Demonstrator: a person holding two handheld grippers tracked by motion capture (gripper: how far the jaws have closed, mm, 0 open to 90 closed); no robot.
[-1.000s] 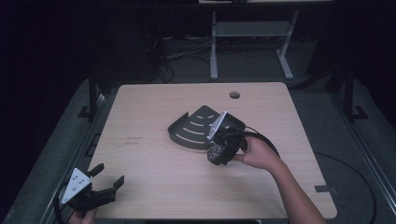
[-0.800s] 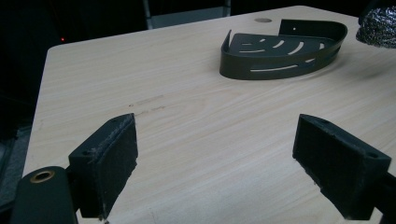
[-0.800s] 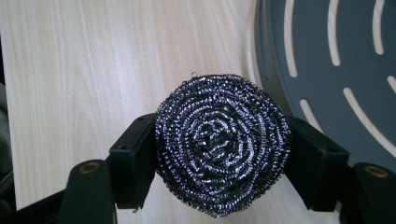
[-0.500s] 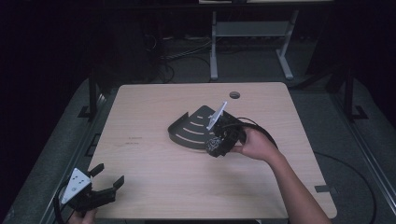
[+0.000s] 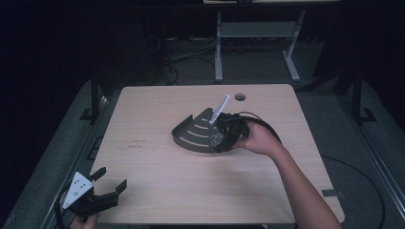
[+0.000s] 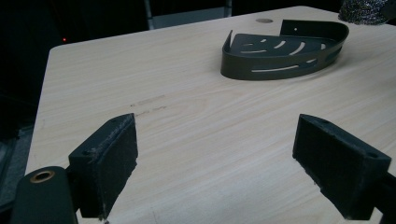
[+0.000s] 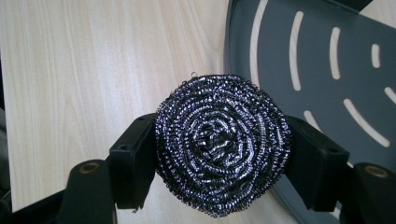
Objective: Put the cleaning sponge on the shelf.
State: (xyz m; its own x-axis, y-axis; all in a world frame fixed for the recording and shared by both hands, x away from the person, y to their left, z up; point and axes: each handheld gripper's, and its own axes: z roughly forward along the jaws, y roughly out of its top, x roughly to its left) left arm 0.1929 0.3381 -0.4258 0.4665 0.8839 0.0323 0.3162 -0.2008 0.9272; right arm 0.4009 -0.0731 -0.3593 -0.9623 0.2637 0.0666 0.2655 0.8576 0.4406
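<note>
A round steel-wool scourer (image 7: 222,142) sits squeezed between the two black jaws of my right gripper (image 7: 219,149), which is shut on it. In the high view that gripper (image 5: 220,139) hovers at the near right rim of a dark slotted corner shelf tray (image 5: 193,133) lying in the middle of the table, with the scourer (image 5: 217,140) at its tip. The tray's slotted floor (image 7: 327,60) lies just beyond the scourer. My left gripper (image 5: 109,188) rests at the table's near left corner, open and holding nothing. Far ahead of it stands the tray (image 6: 285,49).
The light wooden table (image 5: 157,181) has a round cable hole (image 5: 239,97) near its far edge. A cable (image 5: 260,121) loops behind the right hand. Beyond the table stand a metal frame (image 5: 258,33) and floor cables in the dark.
The right hand has lifted the scourer a little and carried it leftwards over the tray's rim, tilting its grey plate upright. The left gripper has stayed put.
</note>
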